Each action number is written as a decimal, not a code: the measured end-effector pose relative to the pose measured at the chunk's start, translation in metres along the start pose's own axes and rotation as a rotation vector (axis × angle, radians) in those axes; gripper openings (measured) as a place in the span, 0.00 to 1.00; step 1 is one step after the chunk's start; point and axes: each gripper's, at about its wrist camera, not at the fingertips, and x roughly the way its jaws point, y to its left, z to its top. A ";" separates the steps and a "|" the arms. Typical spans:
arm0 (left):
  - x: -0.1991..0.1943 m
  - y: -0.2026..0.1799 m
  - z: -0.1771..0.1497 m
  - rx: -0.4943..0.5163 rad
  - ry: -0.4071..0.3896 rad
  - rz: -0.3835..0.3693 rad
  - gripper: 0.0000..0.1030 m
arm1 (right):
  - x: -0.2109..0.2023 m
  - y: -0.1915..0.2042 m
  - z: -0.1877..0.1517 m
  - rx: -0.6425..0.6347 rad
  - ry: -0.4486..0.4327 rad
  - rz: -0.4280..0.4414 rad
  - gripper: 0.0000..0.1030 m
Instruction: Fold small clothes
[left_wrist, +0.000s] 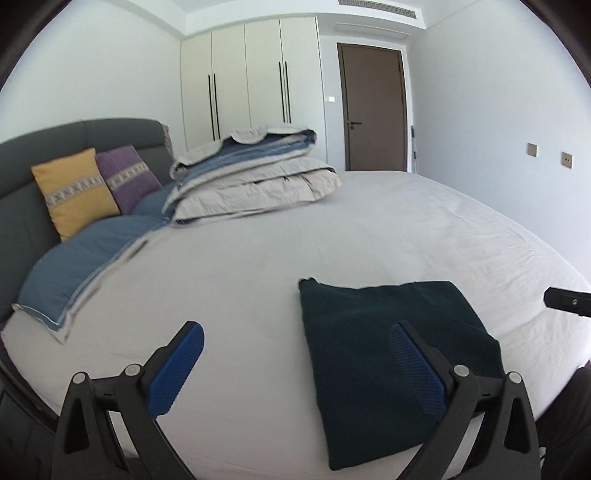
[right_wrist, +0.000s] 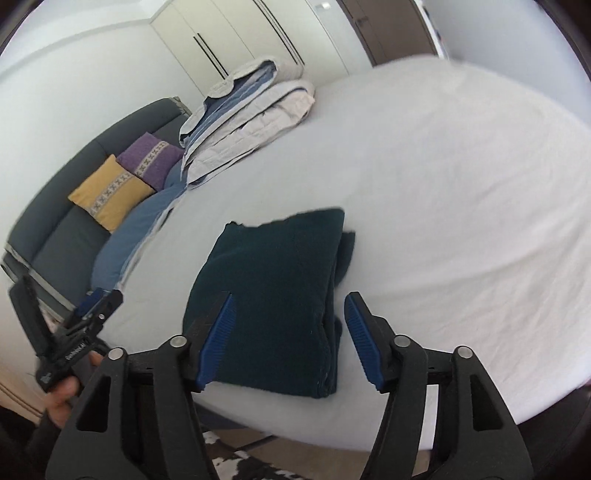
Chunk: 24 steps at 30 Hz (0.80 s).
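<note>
Both tongs stand open and empty. The left gripper (left_wrist: 297, 363) has its blue-padded jaws spread very wide, one pad over bare sheet and the other over the garment, neither pressing on it. The right gripper (right_wrist: 290, 336) is open less far, its pads apart above the near end of the cloth and holding nothing.

The task's thing, a dark green garment (right_wrist: 273, 299), lies folded into a compact rectangle on the bed, near the front edge, with layered edges showing at its right side. The fold looks finished or close to it. To do the step well, lift both tools straight clear so no pad drags the top layer, then check that the edges line up (the far right corner shows a lower layer peeking out) and press it flat if needed.

The surface is a pale grey bed sheet (left_wrist: 369, 229), lightly creased. A folded duvet (left_wrist: 255, 177) sits farther back, beside a yellow cushion (left_wrist: 74, 192) and a purple cushion (left_wrist: 127, 175) against a dark grey headboard (left_wrist: 22, 221). Behind stand a white wardrobe (left_wrist: 251, 74) and a brown door (left_wrist: 373, 107).
</note>
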 end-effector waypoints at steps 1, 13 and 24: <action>-0.006 0.000 0.004 0.009 -0.025 0.023 1.00 | -0.006 0.013 0.004 -0.056 -0.038 -0.014 0.73; -0.036 0.003 0.033 0.003 -0.081 0.178 1.00 | -0.062 0.083 0.021 -0.237 -0.288 -0.163 0.97; -0.009 0.010 0.018 -0.107 0.148 0.016 1.00 | -0.049 0.071 0.020 -0.136 -0.130 -0.202 0.97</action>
